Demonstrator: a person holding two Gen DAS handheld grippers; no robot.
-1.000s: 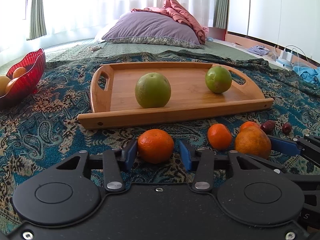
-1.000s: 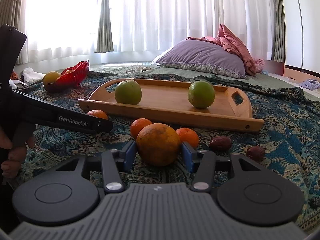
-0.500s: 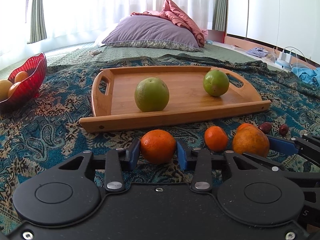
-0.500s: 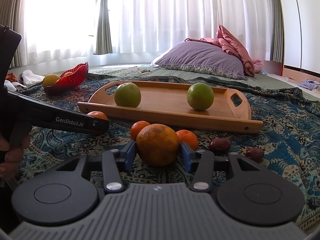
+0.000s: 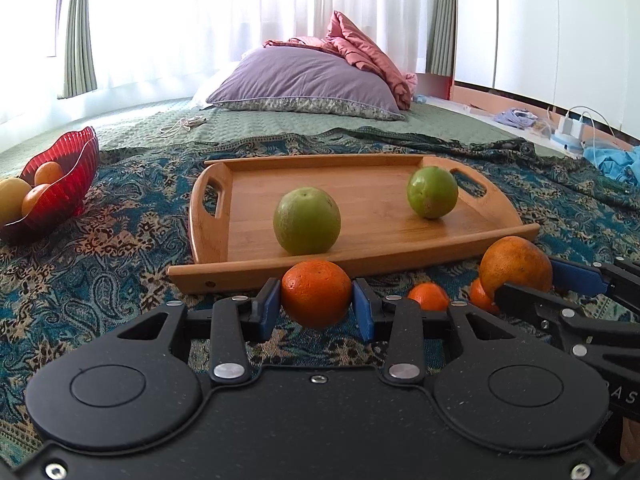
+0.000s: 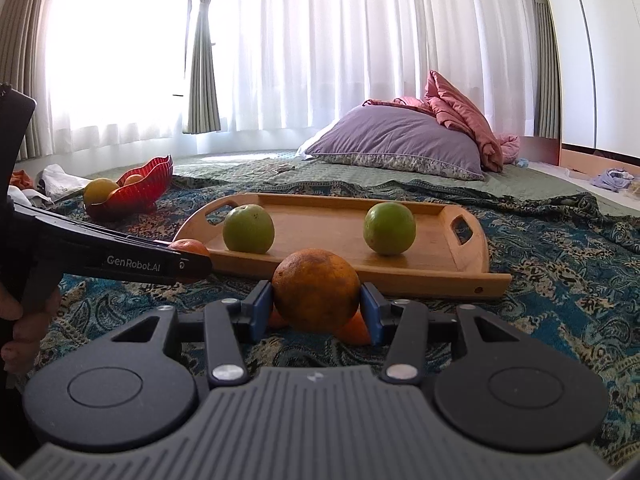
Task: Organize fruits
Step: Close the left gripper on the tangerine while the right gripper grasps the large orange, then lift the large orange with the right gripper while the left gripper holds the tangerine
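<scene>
My left gripper [image 5: 316, 306] is shut on a small bright orange [image 5: 316, 292] and holds it above the patterned cloth, just before the wooden tray [image 5: 240, 272]. My right gripper [image 6: 316, 308] is shut on a larger dull orange [image 6: 316, 290], also lifted; that orange also shows in the left wrist view [image 5: 516, 264]. Two green fruits [image 5: 307, 220] [image 5: 432, 192] sit on the tray. Two small oranges [image 5: 428, 296] lie on the cloth below the right gripper.
A red glass bowl [image 5: 68, 184] with several oranges stands at the far left. A purple pillow [image 5: 304, 80] and a pink blanket lie behind the tray. Chargers and blue cloth [image 5: 612, 160] are at the far right. The patterned cloth [image 5: 120, 248] covers the floor.
Both grippers have risen with their oranges off the cloth and moved closer to the tray. The dark fruits at the right have dropped out of view.
</scene>
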